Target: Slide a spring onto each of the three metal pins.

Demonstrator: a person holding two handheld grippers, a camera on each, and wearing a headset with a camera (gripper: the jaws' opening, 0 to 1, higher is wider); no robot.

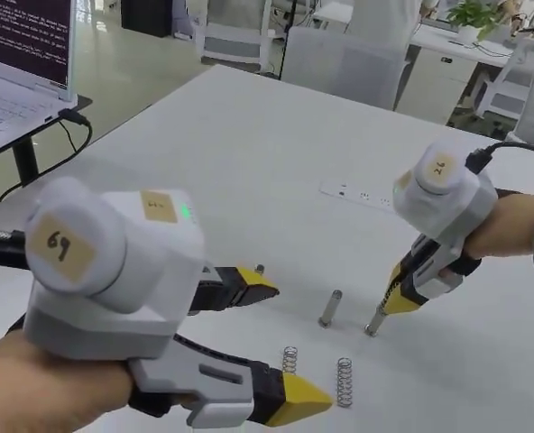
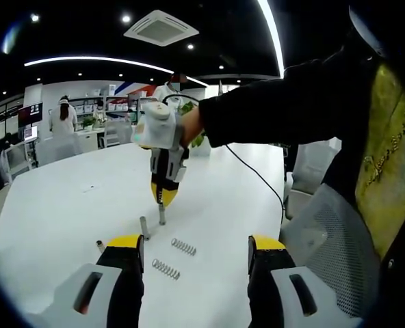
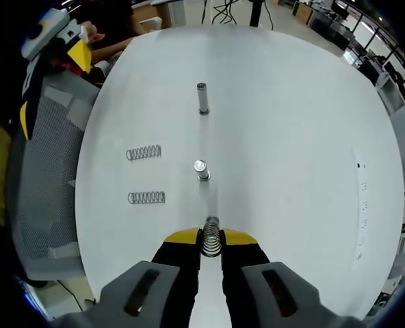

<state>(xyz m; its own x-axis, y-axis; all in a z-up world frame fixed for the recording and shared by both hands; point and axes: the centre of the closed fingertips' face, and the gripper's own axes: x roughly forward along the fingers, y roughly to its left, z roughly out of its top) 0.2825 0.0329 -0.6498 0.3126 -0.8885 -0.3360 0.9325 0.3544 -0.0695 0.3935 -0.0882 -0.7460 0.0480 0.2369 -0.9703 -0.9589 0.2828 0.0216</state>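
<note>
Okay, white surface (image 1: 249, 162): big, mostly bare. A laptop (image 1: 14, 81) sits off it on a separate stand at the left. A power strip (image 1: 357, 194) lies well beyond the work.

Left claw (image 2: 196, 242): spread wide, holding nothing, hovering low over the loose springs. Right claw (image 3: 211, 239): pressed onto the held spring (image 3: 211, 244), pointing steeply down at the near pin (image 1: 373, 322).

The three pins stand upright in a row, apart from each other. In the right gripper view the near pin's top pokes out just past the held spring, so the spring looks to be around the pin's upper end; how far down it is, cannot tell. The middle pin (image 3: 201, 169) and far pin (image 3: 202, 98) are bare. Two loose springs (image 1: 290, 359) (image 1: 344, 382) lie flat, side by side, near the pins on the person's side.

Step, by my read: first spring going on, roughly a third of the way. The next move calls for pushing it straight down the pin axis, letting go, then taking a loose spring, which has to be tipped upright before it threads.

Room: open surface all around the pins, nothing blocking. The loose springs lie toward the person's edge and could roll, so grab with care. The left claw is near them, well apart from the right one.
</note>
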